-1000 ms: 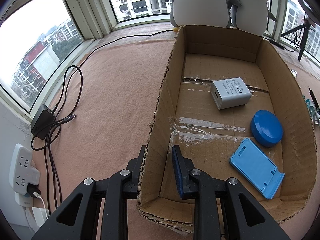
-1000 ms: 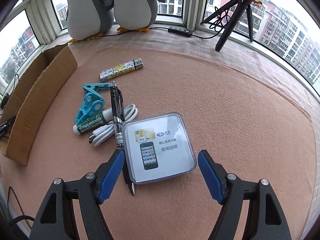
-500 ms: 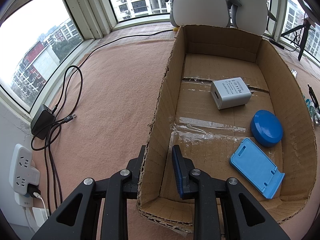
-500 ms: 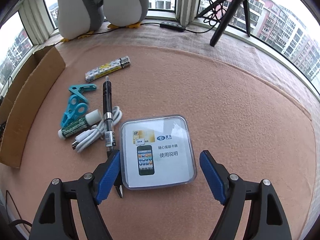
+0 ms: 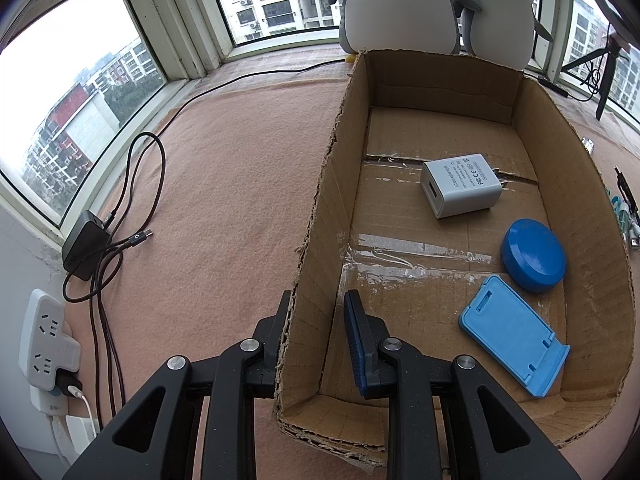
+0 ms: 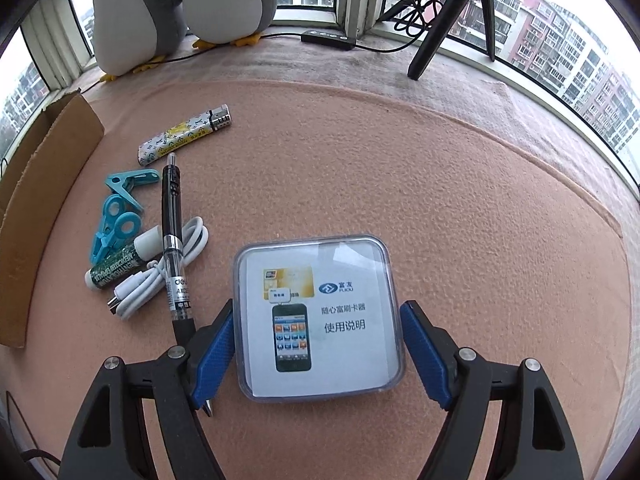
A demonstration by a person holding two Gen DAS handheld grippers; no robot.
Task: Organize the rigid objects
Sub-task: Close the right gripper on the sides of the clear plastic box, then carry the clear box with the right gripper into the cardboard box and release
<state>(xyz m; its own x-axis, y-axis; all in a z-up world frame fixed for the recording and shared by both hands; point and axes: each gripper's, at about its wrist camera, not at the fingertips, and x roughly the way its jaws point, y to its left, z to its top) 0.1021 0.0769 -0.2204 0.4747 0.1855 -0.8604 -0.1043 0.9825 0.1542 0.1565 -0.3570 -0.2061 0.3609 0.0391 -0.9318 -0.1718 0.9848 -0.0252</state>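
Note:
My left gripper point(image 5: 318, 312) is shut on the left wall of the cardboard box point(image 5: 316, 216), one finger outside and one inside. The box holds a white charger point(image 5: 460, 184), a blue round lid point(image 5: 534, 255) and a blue phone stand point(image 5: 514, 334). My right gripper point(image 6: 318, 344) is open and straddles a clear square case point(image 6: 320, 316) lying flat on the pink mat; its pads stand beside the case's left and right edges. A black pen point(image 6: 174, 240), white cable point(image 6: 160, 276), green tube point(image 6: 120, 262), teal clips point(image 6: 120, 212) and a patterned lighter point(image 6: 184, 136) lie to the left.
The cardboard box edge point(image 6: 36, 208) shows at far left in the right wrist view. Two plush penguins point(image 6: 180, 4) and a black tripod point(image 6: 444, 24) stand at the window. A power strip point(image 5: 48, 336), black adapter point(image 5: 84, 248) and cables lie left of the box.
My right gripper has moved forward and down over the clear case, so the case now sits between its fingers. The left gripper and box have not moved.

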